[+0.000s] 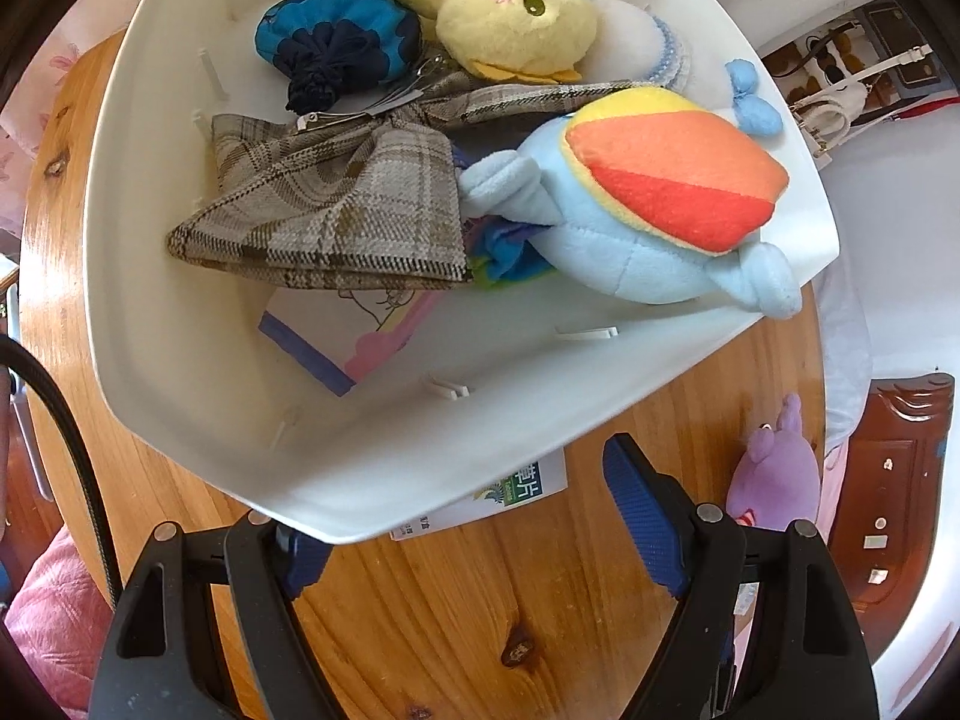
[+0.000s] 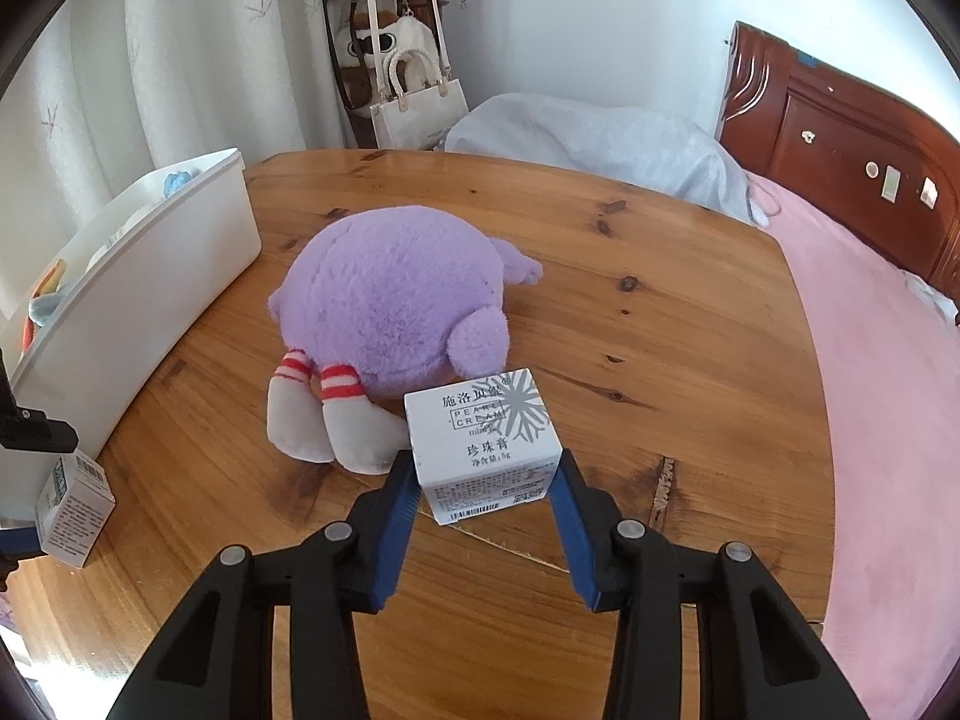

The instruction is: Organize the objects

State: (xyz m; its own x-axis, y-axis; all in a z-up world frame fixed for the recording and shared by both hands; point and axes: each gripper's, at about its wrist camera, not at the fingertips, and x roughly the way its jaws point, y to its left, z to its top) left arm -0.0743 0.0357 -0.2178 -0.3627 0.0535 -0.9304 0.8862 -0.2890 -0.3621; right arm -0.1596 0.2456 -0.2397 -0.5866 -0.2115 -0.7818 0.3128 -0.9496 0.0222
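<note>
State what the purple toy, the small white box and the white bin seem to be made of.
Purple toy: plush fabric, fuzzy matte pile.
Small white box: likely thin printed card; sharp folded edges, barcode.
White bin: probably moulded plastic; smooth, slightly glossy walls.

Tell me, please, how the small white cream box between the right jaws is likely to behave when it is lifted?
The cream box looks like thin printed card, so it is probably light and may dent if squeezed hard. Its flat sides suit the right gripper, whose jaws sit against them, so slipping seems unlikely. Being squat and square, it should not roll on the table.
</note>
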